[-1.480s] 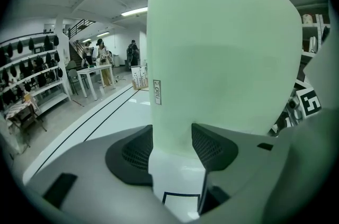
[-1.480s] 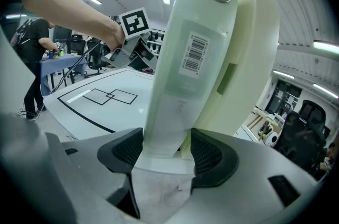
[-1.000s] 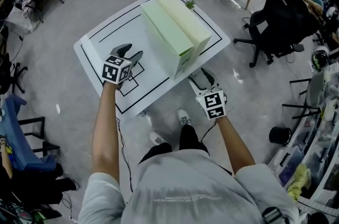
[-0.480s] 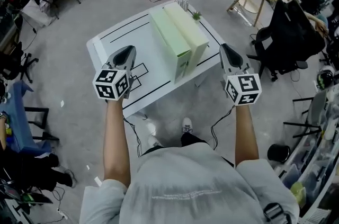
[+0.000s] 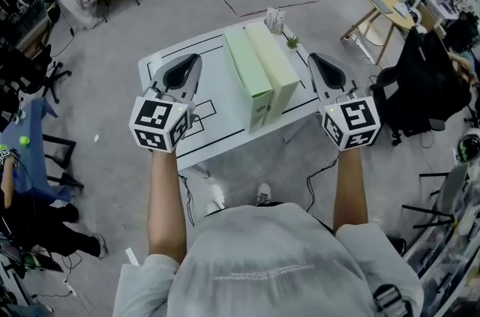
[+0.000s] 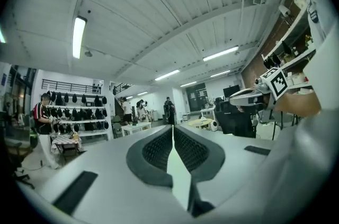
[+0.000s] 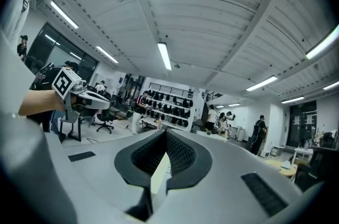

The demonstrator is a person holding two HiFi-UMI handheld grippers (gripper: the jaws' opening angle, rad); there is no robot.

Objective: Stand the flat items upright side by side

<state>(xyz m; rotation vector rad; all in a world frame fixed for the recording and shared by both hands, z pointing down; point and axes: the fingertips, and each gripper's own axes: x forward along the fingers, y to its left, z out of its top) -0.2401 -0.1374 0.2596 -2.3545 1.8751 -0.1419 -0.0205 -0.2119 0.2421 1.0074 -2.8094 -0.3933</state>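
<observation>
Pale green flat cardboard boxes (image 5: 262, 76) stand upright, touching, each propping the other, mid white surface (image 5: 210, 87). The left claw (image 5: 195, 58) at nine o'clock and the right claw (image 5: 313, 57) at three hover clenched and empty, the task seemingly done.

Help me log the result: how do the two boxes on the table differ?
The left box is light green; the right box is paler and cream-tinted. The left box stands toward the table's middle; the right box stands by the edge with the small plant. Both are long and stand upright, touching side to side.
</observation>
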